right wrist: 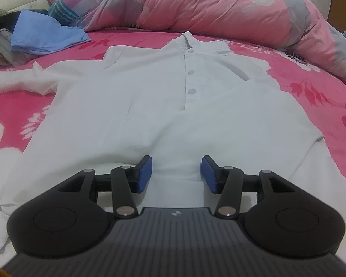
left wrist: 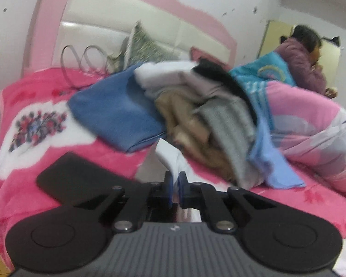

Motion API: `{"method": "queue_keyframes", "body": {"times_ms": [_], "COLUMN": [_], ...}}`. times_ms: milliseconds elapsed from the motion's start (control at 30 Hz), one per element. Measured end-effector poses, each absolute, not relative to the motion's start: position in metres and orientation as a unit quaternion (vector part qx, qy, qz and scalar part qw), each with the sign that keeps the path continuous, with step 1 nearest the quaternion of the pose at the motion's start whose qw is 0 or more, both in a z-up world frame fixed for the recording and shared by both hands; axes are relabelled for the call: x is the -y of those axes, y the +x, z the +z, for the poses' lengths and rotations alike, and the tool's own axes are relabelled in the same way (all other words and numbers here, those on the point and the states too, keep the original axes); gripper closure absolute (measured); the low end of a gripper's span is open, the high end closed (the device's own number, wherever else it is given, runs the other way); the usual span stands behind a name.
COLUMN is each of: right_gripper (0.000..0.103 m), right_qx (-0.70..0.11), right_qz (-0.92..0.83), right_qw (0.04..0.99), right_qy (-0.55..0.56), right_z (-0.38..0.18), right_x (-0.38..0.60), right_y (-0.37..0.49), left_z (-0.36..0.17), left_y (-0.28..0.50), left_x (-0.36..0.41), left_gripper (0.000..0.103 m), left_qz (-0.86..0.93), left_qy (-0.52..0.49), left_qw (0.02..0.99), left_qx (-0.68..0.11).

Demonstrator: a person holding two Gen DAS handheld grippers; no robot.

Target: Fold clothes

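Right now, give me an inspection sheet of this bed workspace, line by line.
Surface: pink floral blanket covering the bed.
Job's things: white button shirt spread flat, front up, collar at the far end; one sleeve trails off to the left.
Clutter: clothes pile beside a folded blue garment; black flat object on the blanket; rolled pink quilt past the collar.
Grippers: left hand-held gripper shut on white fabric, probably the shirt; right hand-held gripper open over the shirt's hem.
Cables: nothing certain; grey loops by the headboard, blurred.
Surroundings: pink and white headboard, patterned pillow, a person at the far side.
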State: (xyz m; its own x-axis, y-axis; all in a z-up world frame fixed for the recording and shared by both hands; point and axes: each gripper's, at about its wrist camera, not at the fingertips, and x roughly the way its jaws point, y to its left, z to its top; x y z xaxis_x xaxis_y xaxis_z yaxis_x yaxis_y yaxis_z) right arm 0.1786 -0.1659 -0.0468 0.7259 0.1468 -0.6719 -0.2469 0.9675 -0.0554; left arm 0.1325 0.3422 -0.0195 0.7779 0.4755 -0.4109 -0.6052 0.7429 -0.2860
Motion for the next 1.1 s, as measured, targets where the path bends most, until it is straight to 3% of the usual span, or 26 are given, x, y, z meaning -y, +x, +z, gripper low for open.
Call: {"method": "queue_keyframes", "body": {"times_ms": [233, 433, 567, 700, 733, 833, 933, 1033, 1100], "right_gripper": [0.055, 0.052, 0.052, 0.052, 0.052, 0.052, 0.052, 0.052, 0.052], "right_qx": [-0.322, -0.248, -0.254, -0.257, -0.255, -0.249, -0.242, -0.233, -0.225], "right_qz": [0.121, 0.117, 0.087, 0.036, 0.025, 0.018, 0.016, 0.017, 0.029], "right_qw": [0.939, 0.961, 0.956, 0.947, 0.942, 0.930, 0.916, 0.902, 0.901], "right_qy": [-0.023, 0.042, 0.120, 0.191, 0.215, 0.269, 0.319, 0.363, 0.370], "right_z": [-0.022, 0.006, -0.001, -0.018, -0.023, -0.037, -0.050, -0.060, -0.056], "right_x": [0.177, 0.217, 0.272, 0.328, 0.341, 0.364, 0.385, 0.402, 0.402], "right_y": [0.169, 0.127, 0.099, 0.065, 0.056, 0.039, 0.026, 0.014, 0.017], "left_z": [0.052, 0.120, 0.123, 0.089, 0.073, 0.023, -0.008, 0.003, 0.014], "left_y": [0.146, 0.141, 0.113, 0.088, 0.085, 0.088, 0.101, 0.098, 0.092], "left_x": [-0.252, -0.103, 0.004, 0.095, 0.114, 0.153, 0.160, 0.140, 0.126], "left_gripper": [0.097, 0.097, 0.097, 0.096, 0.094, 0.072, 0.066, 0.042, 0.037], "left_qz": [0.173, -0.039, -0.193, -0.299, -0.321, -0.378, -0.391, -0.399, -0.406], "left_qy": [-0.151, -0.089, -0.062, -0.032, -0.022, -0.011, -0.040, -0.044, -0.036], "left_qw": [0.969, 0.994, 0.978, 0.946, 0.935, 0.890, 0.849, 0.856, 0.865], "left_qx": [-0.095, -0.045, -0.057, -0.123, -0.151, -0.253, -0.352, -0.325, -0.293]}}
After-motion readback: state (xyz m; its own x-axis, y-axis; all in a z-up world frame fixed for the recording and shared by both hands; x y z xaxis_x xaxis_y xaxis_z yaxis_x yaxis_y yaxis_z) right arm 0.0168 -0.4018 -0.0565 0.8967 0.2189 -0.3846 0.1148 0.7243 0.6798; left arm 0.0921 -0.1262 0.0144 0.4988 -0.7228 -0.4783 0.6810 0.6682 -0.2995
